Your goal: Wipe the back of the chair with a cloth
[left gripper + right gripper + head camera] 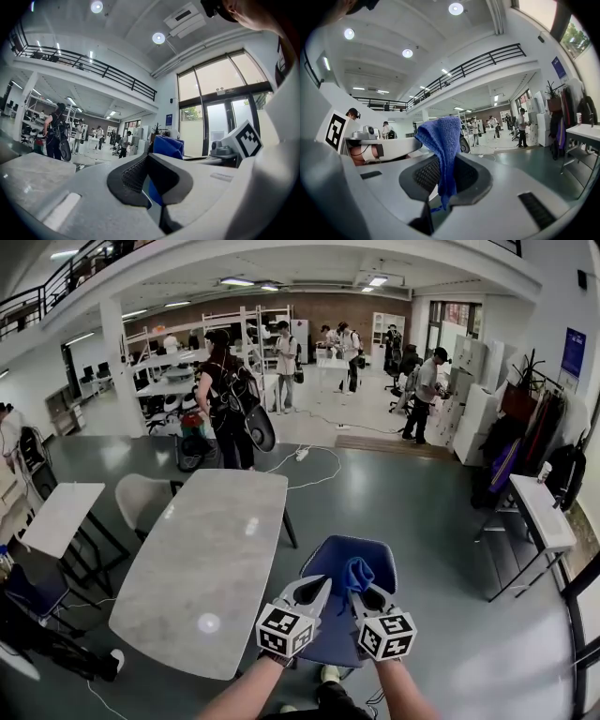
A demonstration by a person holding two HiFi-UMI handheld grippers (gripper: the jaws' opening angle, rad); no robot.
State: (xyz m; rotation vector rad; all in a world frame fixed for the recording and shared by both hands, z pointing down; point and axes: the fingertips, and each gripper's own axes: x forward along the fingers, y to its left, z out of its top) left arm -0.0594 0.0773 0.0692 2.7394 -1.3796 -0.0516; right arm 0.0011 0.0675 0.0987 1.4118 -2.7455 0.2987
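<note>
One cloth [357, 574], blue and bunched, is being pinched by the right gripper [360, 594]. In the right gripper view the jaws are closing on a fold of it, with most of the cloth [440, 140] standing above the right gripper [445, 174] tips and a short tail hanging below. One blue chair [377, 563] is sitting directly beneath and ahead of both grippers. Whether the cloth is touching the chair cannot be told. The left gripper [317, 587] is riding just beside the right one, tips leaning toward the cloth. In its own view the left gripper [147, 158] is holding nothing, its jaws pressed together at the tips, and the cloth [167, 146] is showing just beyond them. One grey table [202, 559] is lying to the left of the left gripper. One pale chair [141, 498] is standing at the table's far left edge. Well ahead of both grippers, at least five people [223, 395] are standing.
</note>
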